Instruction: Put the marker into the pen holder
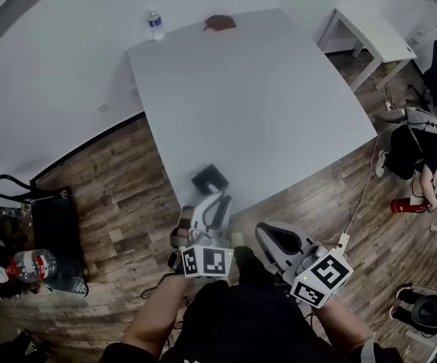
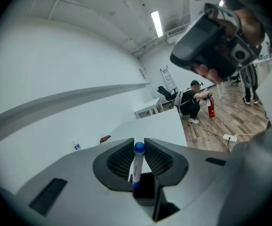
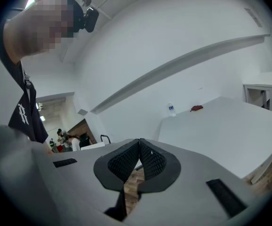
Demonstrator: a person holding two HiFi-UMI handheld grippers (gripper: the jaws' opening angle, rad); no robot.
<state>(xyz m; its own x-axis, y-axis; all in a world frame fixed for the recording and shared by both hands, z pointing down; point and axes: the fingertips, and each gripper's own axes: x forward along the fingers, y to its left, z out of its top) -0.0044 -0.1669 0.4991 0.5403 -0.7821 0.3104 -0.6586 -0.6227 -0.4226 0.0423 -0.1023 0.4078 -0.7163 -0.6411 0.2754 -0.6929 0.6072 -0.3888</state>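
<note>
Step in hand: insertion. Left tongs (image 1: 211, 206) clamp the marker (image 2: 137, 168), blue cap up, approx. upright, directly over the black pen holder (image 1: 209, 178) at the desk's (image 1: 264, 104) near edge. Whether the tip is already inside can't be told. Right tongs (image 3: 139, 142) are closed and empty, held off to the right. Next move, by judgement: lower straight down, then release.
</note>
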